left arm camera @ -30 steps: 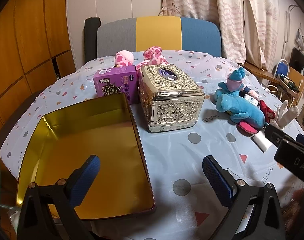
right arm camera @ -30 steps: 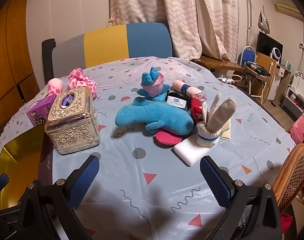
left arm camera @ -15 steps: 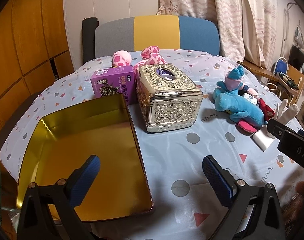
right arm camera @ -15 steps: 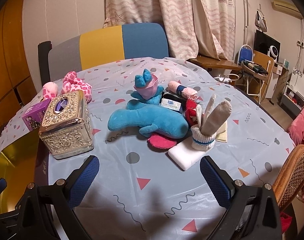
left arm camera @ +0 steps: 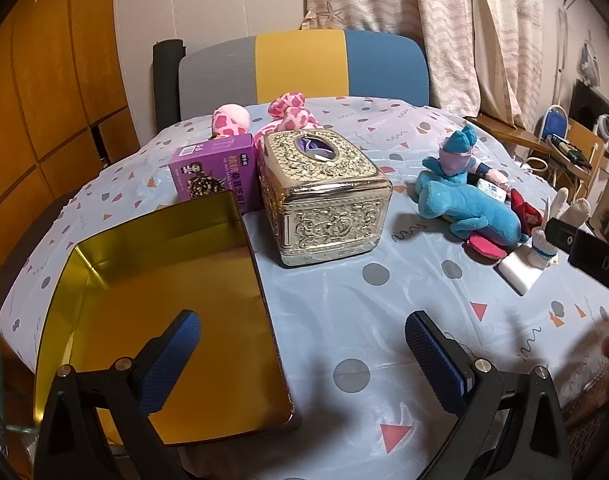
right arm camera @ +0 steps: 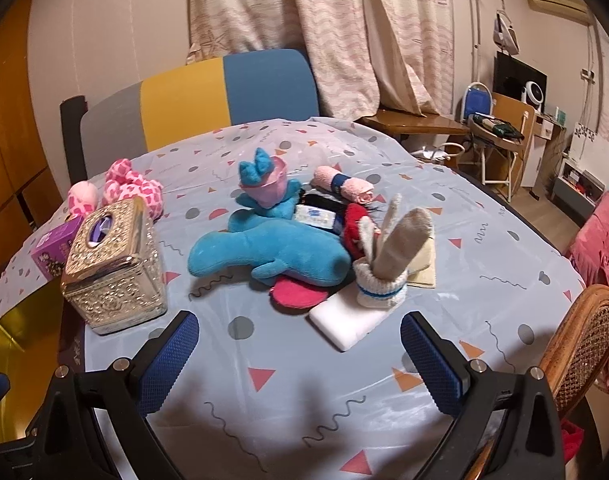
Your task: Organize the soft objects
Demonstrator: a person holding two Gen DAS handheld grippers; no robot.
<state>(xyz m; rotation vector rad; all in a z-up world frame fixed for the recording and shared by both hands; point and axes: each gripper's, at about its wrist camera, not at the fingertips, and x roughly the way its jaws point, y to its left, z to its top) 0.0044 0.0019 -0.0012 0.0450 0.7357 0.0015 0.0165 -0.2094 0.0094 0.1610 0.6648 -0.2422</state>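
— Pale blue cloth with dots and triangles covers the table (right arm camera: 304,376). Where's the soft stuff?

— Heaped at the centre of the right wrist view: a blue plush toy (right arm camera: 272,252) lying on its side, a red-pink pad (right arm camera: 296,292) poking out beneath it, a white sock (right arm camera: 388,264) standing on a white foam block (right arm camera: 344,320), and a rolled pink towel (right arm camera: 344,186) behind. A pink spotted plush (right arm camera: 132,190) sits apart at the left, behind the silver tissue box (right arm camera: 112,264).

— And the grippers?

— The right gripper (right arm camera: 300,356) hangs at the lower edge, blue pads spread wide, nothing between them; the heap lies just beyond its tips. The left gripper (left arm camera: 304,360) is likewise spread and empty at the bottom of its own view, one finger over the gold tin tray (left arm camera: 84,280) at lower left. From there the blue toy lies well off at the right.

— Anything else?

— A purple carton (left arm camera: 214,176) between tray and tissue box, and a grey, yellow and blue chair back (left arm camera: 300,68) at the top.
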